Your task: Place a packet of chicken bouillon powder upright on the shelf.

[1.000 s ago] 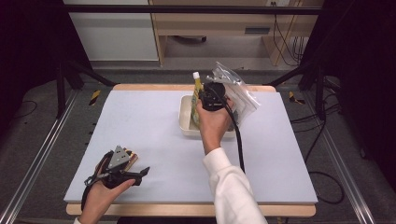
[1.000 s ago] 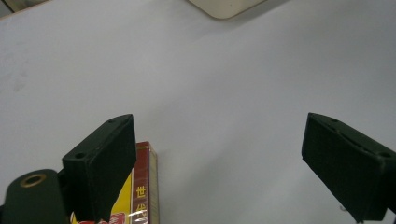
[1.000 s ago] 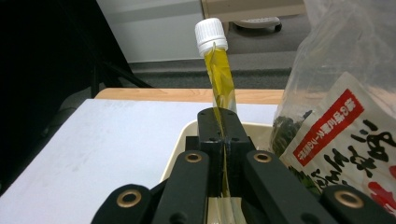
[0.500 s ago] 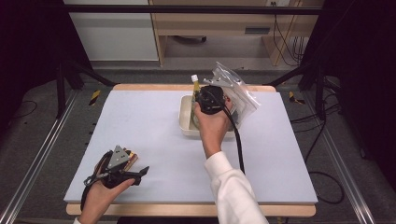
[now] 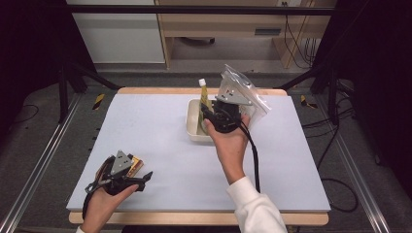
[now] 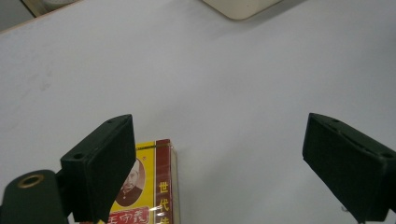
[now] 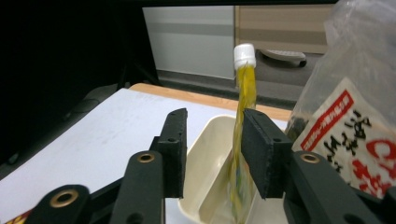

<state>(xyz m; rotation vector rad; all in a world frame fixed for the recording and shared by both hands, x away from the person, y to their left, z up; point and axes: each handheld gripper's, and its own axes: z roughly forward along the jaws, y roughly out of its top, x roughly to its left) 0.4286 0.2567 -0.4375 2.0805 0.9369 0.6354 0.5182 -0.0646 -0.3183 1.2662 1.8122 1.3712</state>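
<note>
A yellow pouch with a white cap (image 5: 204, 94) (image 7: 246, 79) stands upright in a cream tray (image 5: 193, 127) (image 7: 210, 154) at the far middle of the table. My right gripper (image 5: 209, 112) (image 7: 215, 116) hovers just before the tray, open, its jaws a small gap apart; the pouch stands beyond them by the right jaw's edge. A clear plastic bag with a red and white label (image 5: 252, 99) (image 7: 355, 93) leans right of the tray. My left gripper (image 5: 145, 178) (image 6: 219, 135) rests open near the front left corner, a yellow and red box (image 5: 136, 162) (image 6: 154, 186) beside its left jaw.
The white table top (image 5: 145, 126) stretches bare between the two hands. Its wooden front edge lies close below the left hand. Metal rails flank the table, and a cabinet and shelves stand beyond its far edge.
The right hand has drawn back from the pouch toward the person and tipped up, so its grey top plate faces the camera. The left hand has stayed put.
</note>
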